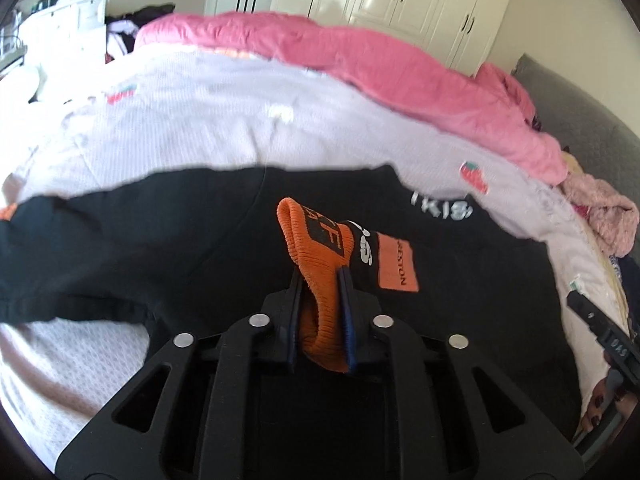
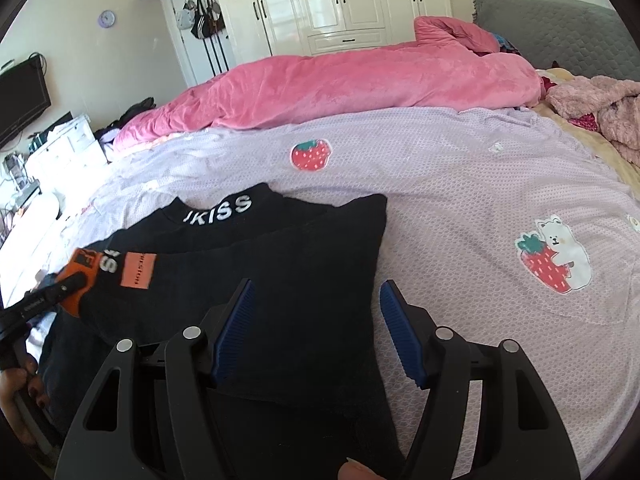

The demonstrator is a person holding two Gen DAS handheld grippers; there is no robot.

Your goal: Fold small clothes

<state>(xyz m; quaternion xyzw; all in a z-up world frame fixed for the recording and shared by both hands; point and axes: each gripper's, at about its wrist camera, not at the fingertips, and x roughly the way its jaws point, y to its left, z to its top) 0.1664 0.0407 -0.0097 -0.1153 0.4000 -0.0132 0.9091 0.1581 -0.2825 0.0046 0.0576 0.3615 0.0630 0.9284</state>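
Bare lilac sheet (image 2: 460, 184) lies open right of the black top (image 2: 304, 264); the pink quilt (image 2: 360, 80) ridges along the far side, fluffy clothes (image 2: 600, 108) crowding the headboard corner.

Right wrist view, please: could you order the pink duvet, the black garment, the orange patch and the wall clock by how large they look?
1. pink duvet and black garment: similar; the garment lies nearer, so unranked.
2. orange patch
3. wall clock

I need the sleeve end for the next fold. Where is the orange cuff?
The orange cuff is clamped in the left gripper, above the black top, beside its orange patch.
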